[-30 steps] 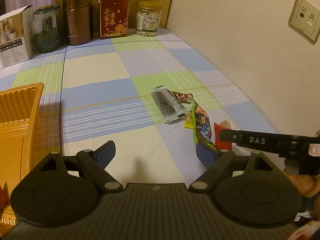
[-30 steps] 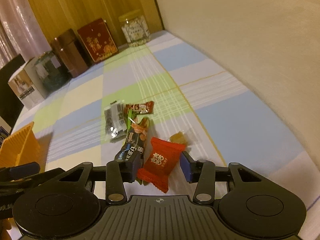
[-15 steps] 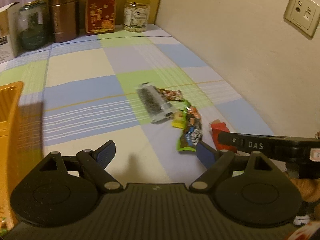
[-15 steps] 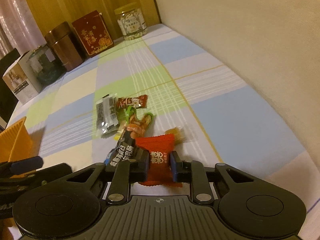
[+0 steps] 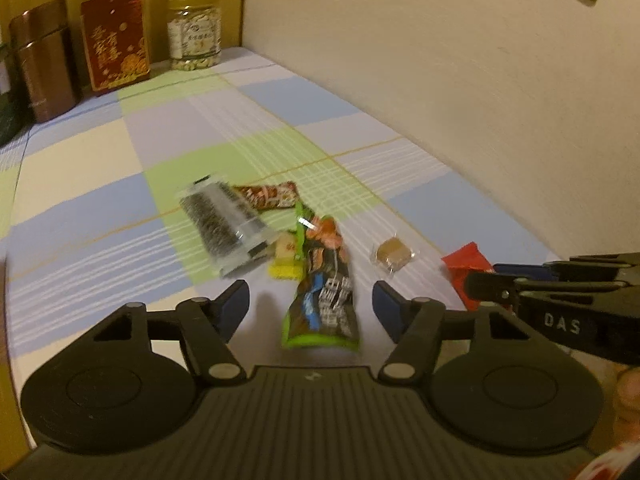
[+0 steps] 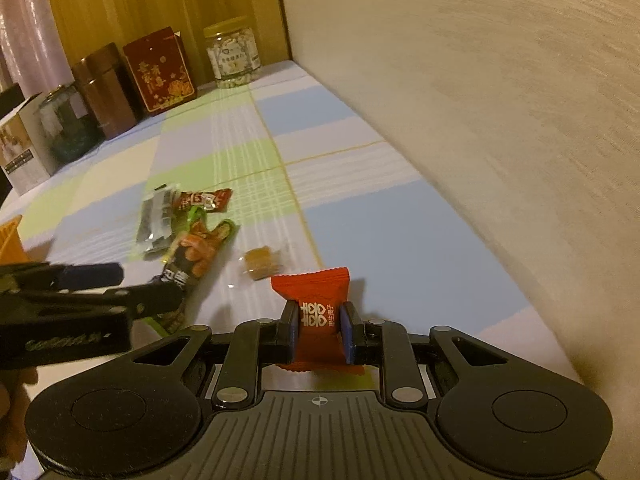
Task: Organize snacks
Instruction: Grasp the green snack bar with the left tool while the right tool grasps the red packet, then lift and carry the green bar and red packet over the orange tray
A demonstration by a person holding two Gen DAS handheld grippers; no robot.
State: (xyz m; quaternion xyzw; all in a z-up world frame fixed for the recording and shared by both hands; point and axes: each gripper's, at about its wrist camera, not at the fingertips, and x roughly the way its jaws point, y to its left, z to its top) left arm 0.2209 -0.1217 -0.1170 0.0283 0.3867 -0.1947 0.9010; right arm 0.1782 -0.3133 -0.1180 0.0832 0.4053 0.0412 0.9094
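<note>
Several snacks lie on the checked tablecloth. A long green and black packet lies between the fingers of my left gripper. Its jaws are closing and the pads stand clear of the packet on both sides. My right gripper is shut on a red candy packet, seen from the side as a red corner. Further off lie a clear packet with dark contents, a red-brown wrapper, a yellow candy and a small brown candy.
A brown canister, a red box and a clear jar stand along the back. The wall runs close on the right. An orange tray's corner and a white box sit at the left.
My left gripper has moved right and down over the snacks, and its jaws have narrowed around the green packet. My right gripper has closed on the red candy packet.
</note>
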